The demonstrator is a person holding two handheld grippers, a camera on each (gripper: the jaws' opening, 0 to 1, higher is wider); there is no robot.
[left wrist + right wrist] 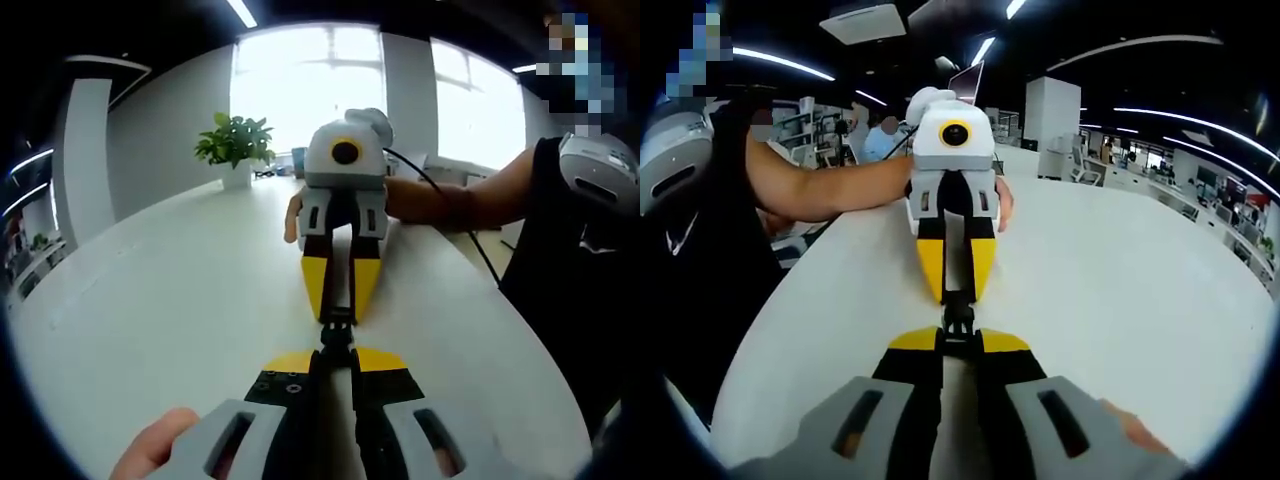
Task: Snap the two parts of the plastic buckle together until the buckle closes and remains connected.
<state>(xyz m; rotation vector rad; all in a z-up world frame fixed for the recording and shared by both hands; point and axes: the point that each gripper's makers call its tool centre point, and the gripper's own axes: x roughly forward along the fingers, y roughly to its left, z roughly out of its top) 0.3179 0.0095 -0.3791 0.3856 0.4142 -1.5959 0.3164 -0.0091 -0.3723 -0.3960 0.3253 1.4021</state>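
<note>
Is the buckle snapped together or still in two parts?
Cannot tell. The black buckle is pinched between the left gripper and right gripper, tip to tip, hiding any seam.

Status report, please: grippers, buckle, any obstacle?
Left gripper and right gripper shut on buckle, tip to tip above white table. Latch state unclear. Nothing in the way.

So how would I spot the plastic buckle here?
Start from the white table and find the two yellow-tipped grippers facing each other above it, left gripper and right gripper. The plastic buckle is the small black piece bridging their tips, the one dark thing between yellow pads.
</note>
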